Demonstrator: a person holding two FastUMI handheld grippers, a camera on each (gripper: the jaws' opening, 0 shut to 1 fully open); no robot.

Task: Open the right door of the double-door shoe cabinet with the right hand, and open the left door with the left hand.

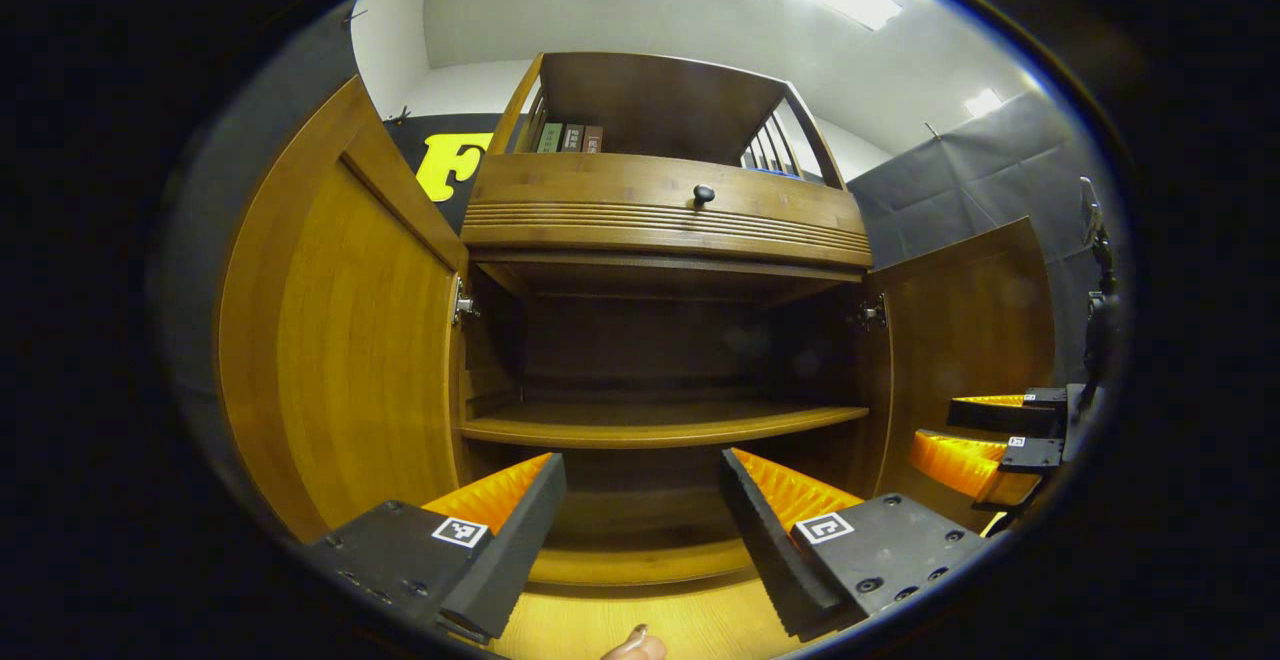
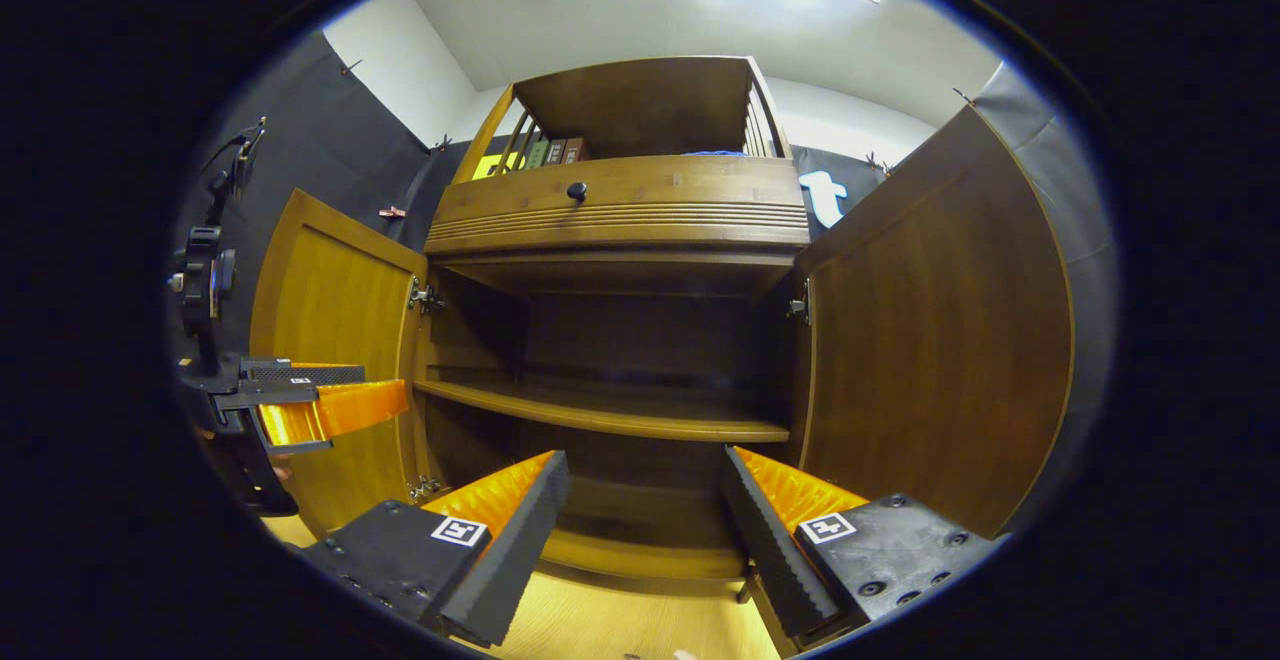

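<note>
- While both doors are standing swung wide, the shoe cabinet (image 1: 660, 340) is facing the cameras with its dark interior exposed.
- Left door (image 1: 350, 340) is hanging open at the cabinet's left side, hinged at the frame; in the right gripper view it is sitting behind the other tongs (image 2: 340, 340).
- Left tongs (image 1: 640, 530) are lying released, fingers spread apart and gripping nothing, pointing at the lower compartment.
- An inner shelf (image 1: 650, 425) is crossing the middle of the cabinet; a drawer with a dark knob (image 1: 703, 194) is sitting above the opening, with books (image 1: 570, 137) on the top rack.
- Right tongs (image 2: 645, 530) are likewise released, fingers apart, holding nothing, apart from both doors.
- Right door (image 2: 930, 340) is standing open at the cabinet's right side, just beside the right tongs' outer finger.
</note>
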